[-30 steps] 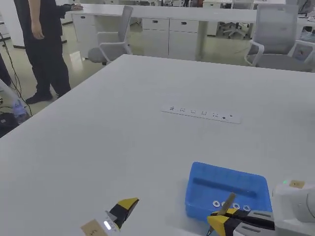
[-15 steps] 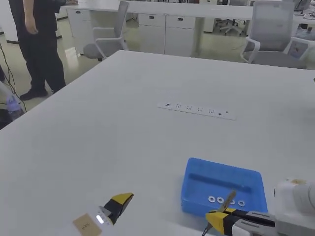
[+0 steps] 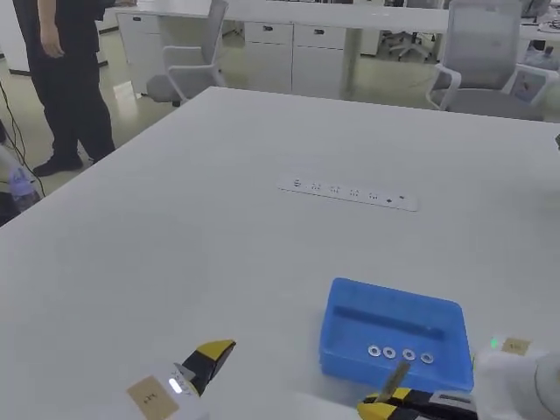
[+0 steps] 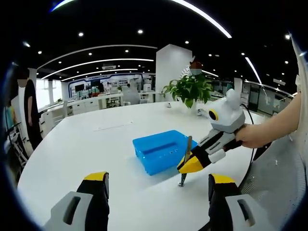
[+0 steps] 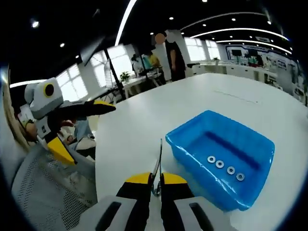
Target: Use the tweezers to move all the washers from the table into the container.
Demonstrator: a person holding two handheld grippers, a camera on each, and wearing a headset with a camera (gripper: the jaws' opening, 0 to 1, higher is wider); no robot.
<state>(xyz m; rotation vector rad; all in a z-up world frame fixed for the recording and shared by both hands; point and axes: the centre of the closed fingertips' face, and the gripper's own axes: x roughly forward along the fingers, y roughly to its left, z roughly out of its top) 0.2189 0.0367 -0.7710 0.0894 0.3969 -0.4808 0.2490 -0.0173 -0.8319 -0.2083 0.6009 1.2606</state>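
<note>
My left tongs (image 4: 157, 177): released, near left | my right tongs (image 5: 155, 179): clenched on tweezers (image 5: 159, 156) | four washers (image 3: 389, 353) in blue container (image 3: 394, 324), near right

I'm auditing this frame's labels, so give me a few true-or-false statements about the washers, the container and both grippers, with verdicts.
1. Four washers lie in a row inside the blue container. True.
2. The right gripper is open and empty. False: its jaws are shut on the tweezers.
3. The left gripper is open and holds nothing. True.
4. The container stands on top of the power strip. False: it stands on the table, apart from the strip and nearer the person.
</note>
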